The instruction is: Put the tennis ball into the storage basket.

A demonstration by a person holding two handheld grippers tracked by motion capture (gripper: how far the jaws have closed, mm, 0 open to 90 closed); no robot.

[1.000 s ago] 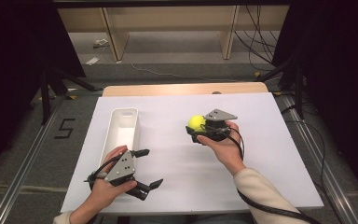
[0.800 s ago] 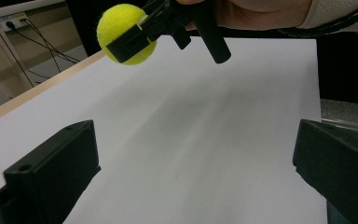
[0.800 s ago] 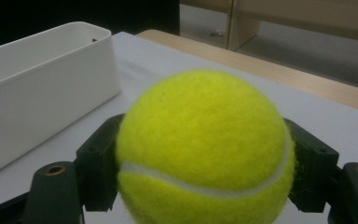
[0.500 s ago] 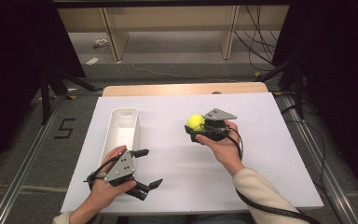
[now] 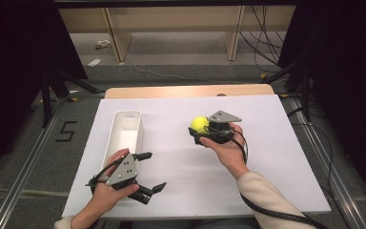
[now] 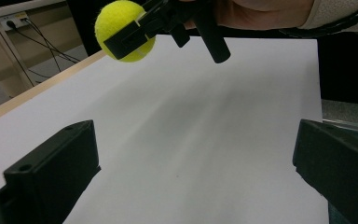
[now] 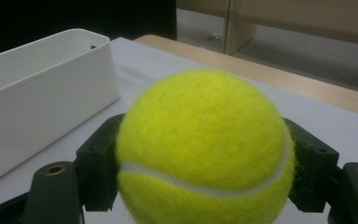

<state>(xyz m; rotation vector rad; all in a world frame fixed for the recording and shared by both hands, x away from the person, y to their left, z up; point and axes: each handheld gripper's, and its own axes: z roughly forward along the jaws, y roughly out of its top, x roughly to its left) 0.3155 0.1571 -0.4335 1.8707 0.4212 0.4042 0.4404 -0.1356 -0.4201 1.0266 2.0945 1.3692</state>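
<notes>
My right claw (image 5: 199, 133) was clamped on the yellow tennis ball (image 5: 200, 124), one black jaw pressing on each side of it, and it held the ball a little above the white desk (image 5: 276, 157), near the middle and to the right of the white tray (image 5: 124, 136). My left claw (image 5: 147, 171) rested low at the near edge of the desk, just beside the near end of the tray, with its two jaws wide apart and nothing between them. In the left gripper view the ball (image 6: 123, 30) appeared high up, gripped by the other claw, well apart from my left jaws.
</notes>
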